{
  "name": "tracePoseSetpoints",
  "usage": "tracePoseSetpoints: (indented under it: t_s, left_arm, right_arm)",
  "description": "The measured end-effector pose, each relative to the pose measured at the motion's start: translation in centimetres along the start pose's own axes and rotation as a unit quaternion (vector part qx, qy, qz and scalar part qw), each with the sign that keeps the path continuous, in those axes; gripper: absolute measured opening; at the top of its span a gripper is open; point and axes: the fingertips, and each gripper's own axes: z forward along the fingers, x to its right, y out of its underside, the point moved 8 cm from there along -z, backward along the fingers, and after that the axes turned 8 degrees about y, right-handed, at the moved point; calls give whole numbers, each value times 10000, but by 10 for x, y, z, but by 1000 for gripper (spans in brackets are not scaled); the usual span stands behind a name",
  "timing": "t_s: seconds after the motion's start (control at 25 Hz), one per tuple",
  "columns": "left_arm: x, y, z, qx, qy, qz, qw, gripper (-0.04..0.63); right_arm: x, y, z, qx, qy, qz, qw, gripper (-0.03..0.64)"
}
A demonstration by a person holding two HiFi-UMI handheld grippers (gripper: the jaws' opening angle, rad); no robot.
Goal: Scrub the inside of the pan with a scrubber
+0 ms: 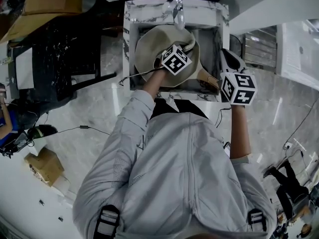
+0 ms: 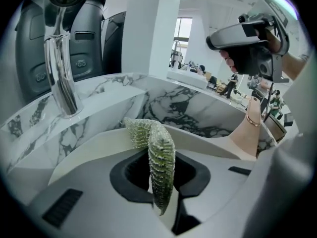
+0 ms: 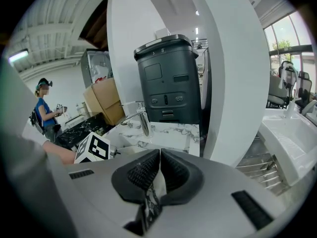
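The knobbly green mesh scrubber (image 2: 161,155) is pinched between the closed jaws of the left gripper (image 2: 161,178), over the round beige pan (image 1: 149,46) lying in the white marble sink (image 1: 144,10). The right gripper (image 3: 159,156), jaws pressed together on nothing, hovers beside the pan's tan handle (image 1: 207,78).

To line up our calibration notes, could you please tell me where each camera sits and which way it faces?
Head view: on the person's head, facing steeply down at the marble sink and pan; the grey jacket shows.
Left gripper view: on the left tool, facing across the sink toward the faucet; its jaws clamp the scrubber.
Right gripper view: on the right tool, facing the faucet and dark bin; jaws shut, left forearm at left.
Shared: the faucet appears in all three.
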Motion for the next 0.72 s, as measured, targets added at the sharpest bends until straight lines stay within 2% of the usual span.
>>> tracePoseSetpoints:
  t_s: [0.16,0.44,0.6,0.72]
  left_arm:
    - [10,-2,4,-61,507,284,9983,69]
    - [20,-2,3,-267,1278,620,9895,69]
    - [24,-3,-2,-345,1739,721,9815,69]
    - [27,1,-5,-412,2195,643,9726,69]
  right_arm:
    - [0,2,0,-8,-2,15,10000,37]
    - [1,5,0,-49,-17,20,10000,37]
    - [0,4,0,-73,-35,18,10000,37]
    - [0,5,1,-89,-46,16,9999,35]
